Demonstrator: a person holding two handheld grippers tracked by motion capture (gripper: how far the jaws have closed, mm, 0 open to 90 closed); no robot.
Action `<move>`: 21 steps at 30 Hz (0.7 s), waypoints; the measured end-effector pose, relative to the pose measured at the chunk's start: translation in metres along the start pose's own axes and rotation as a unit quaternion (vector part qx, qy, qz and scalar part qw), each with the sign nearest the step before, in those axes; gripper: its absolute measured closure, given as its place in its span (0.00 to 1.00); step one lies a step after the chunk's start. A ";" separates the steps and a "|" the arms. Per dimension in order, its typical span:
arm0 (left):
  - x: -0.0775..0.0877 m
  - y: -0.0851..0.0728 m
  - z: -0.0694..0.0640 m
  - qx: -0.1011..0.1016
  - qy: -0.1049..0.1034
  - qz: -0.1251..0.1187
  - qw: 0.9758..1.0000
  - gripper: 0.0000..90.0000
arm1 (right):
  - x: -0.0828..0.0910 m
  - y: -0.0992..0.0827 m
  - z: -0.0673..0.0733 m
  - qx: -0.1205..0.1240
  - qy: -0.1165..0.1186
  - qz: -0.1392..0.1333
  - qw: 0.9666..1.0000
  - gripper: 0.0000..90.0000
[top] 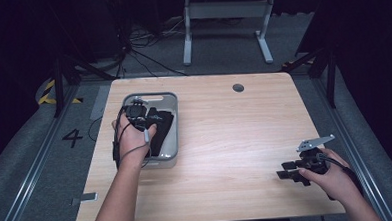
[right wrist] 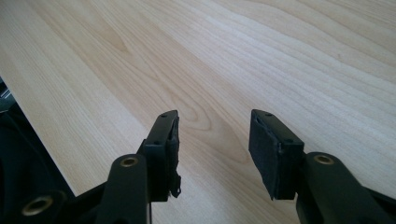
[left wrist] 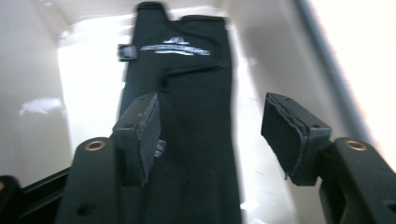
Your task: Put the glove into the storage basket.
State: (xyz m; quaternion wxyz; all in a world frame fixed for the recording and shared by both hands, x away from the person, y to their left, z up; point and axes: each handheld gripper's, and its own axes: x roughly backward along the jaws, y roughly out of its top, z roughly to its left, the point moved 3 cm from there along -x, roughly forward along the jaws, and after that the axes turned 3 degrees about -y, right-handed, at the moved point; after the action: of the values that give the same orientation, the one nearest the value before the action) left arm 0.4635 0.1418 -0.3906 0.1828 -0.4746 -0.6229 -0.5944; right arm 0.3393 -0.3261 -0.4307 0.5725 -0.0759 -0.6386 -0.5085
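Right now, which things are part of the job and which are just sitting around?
Part of the job:
- black glove, lying in the grey bin
- left hand-held gripper, open above the glove

Just sitting around:
- right hand-held gripper, open over bare wooden table
- round hole in the tabletop
- white table frame on the floor behind

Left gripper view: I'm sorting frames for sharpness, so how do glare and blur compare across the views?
Left gripper view: pale bin wall glares, long black fabric glove looks soft; right gripper view: evenly lit; high view: dim surroundings.
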 end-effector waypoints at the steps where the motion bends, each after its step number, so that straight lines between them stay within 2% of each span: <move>1: 0.003 -0.001 -0.004 -0.004 -0.004 -0.003 1.000 0.43 | 0.000 0.001 -0.001 -0.001 -0.002 -0.001 1.000 0.60; 5: 0.022 -0.011 -0.027 -0.038 -0.032 -0.012 0.999 0.43 | 0.002 0.002 -0.004 0.000 -0.005 -0.009 1.000 0.60; 7: 0.031 -0.018 -0.041 -0.065 -0.056 -0.016 0.996 0.43 | 0.001 0.003 -0.006 -0.001 -0.010 -0.015 1.000 0.59; 9: 0.038 -0.026 -0.056 -0.091 -0.082 -0.018 0.992 0.42 | 0.001 0.002 -0.008 0.001 -0.012 -0.017 1.000 0.59; 12: 0.043 -0.037 -0.073 -0.124 -0.106 -0.012 0.986 0.41 | 0.000 0.001 -0.011 0.003 -0.012 -0.026 1.000 0.59; 15: 0.042 -0.050 -0.087 -0.143 -0.116 -0.004 0.983 0.41 | -0.002 -0.003 -0.016 -0.002 -0.014 -0.030 0.999 0.59; 19: 0.037 -0.063 -0.101 -0.167 -0.144 0.007 0.975 0.41 | -0.005 -0.006 -0.020 0.001 -0.015 -0.033 0.999 0.58; 20: 0.036 -0.065 -0.102 -0.170 -0.148 0.013 0.974 0.42 | -0.006 -0.007 -0.021 0.001 -0.014 -0.033 0.999 0.58; 21: 0.035 -0.067 -0.104 -0.179 -0.151 0.018 0.972 0.41 | -0.006 -0.007 -0.022 0.001 -0.014 -0.033 0.999 0.58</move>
State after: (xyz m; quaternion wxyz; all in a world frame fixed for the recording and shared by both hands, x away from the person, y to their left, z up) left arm 0.3573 0.0707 -0.3776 0.0097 -0.5949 -0.5180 -0.6146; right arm 0.3503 -0.3426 -0.4435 0.5463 -0.0616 -0.6494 -0.5254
